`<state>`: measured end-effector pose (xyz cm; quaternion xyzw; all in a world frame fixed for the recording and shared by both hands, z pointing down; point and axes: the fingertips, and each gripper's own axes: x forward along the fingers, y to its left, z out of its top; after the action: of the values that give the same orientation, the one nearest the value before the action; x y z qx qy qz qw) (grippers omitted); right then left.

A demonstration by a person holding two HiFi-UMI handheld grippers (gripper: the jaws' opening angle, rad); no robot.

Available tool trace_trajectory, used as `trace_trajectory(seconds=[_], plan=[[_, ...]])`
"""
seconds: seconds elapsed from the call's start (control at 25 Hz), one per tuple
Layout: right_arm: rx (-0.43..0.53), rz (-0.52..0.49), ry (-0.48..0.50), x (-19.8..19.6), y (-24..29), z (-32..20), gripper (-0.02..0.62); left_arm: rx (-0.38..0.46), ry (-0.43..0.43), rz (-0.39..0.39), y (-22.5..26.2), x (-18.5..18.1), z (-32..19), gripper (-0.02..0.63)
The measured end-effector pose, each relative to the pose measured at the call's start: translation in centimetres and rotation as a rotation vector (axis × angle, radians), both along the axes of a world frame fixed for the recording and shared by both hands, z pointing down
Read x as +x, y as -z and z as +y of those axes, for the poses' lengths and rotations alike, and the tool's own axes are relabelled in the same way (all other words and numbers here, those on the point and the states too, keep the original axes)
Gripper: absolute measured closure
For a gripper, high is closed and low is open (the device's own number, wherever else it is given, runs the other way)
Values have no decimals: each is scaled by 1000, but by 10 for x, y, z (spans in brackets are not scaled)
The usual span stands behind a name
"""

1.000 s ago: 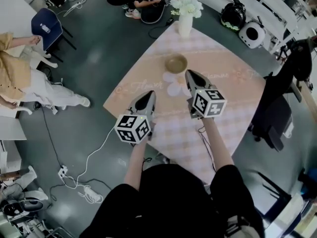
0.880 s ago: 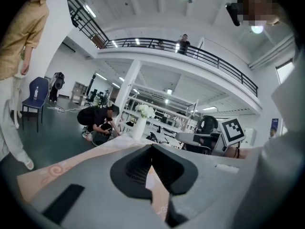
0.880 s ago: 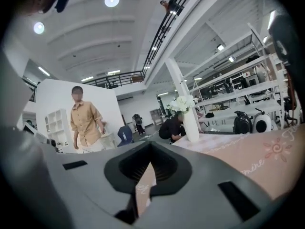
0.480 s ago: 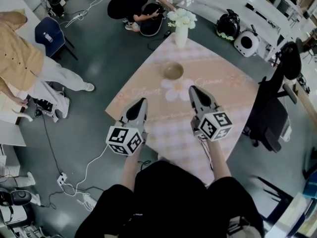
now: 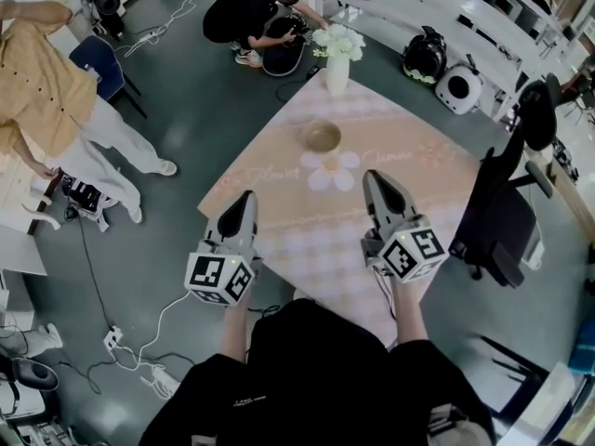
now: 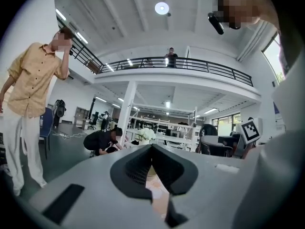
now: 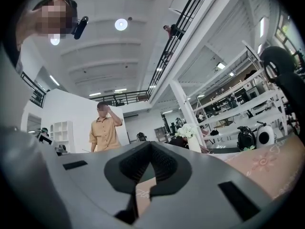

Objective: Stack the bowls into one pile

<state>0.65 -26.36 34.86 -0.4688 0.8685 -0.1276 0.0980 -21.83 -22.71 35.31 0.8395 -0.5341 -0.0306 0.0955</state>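
One pile of tan bowls (image 5: pixel 322 137) stands on the far part of the pink-clothed table (image 5: pixel 437 189), just beyond a printed white flower. My left gripper (image 5: pixel 246 197) hovers over the table's near left edge, well short of the bowls. Its jaws are shut with nothing between them; the left gripper view shows the gripper (image 6: pixel 152 148) with its pads meeting. My right gripper (image 5: pixel 374 177) hangs over the near right part of the cloth, also shut and holding nothing. The right gripper view shows the same gripper (image 7: pixel 151 145) pointing level across the room.
A white vase of white flowers (image 5: pixel 337 56) stands at the table's far corner. A black office chair (image 5: pixel 507 221) is close to the right edge. A person in a tan shirt (image 5: pixel 51 82) stands at the left, another crouches (image 5: pixel 251 12) beyond the table. Cables (image 5: pixel 158 342) lie on the floor.
Both grippers have pulled back from the bowls toward me and risen, still shut. The person in the tan shirt has stood up at the left.
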Motion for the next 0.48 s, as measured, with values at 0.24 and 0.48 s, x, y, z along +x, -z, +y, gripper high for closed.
trace_trajectory(seconds=[0.24,0.48], plan=[[22,-8,-16,10,10,12,603,26,48,-12,12,-16,11,607],[27,15,-21,13,14,17,603,39,73,-16,17,-23,19,609]])
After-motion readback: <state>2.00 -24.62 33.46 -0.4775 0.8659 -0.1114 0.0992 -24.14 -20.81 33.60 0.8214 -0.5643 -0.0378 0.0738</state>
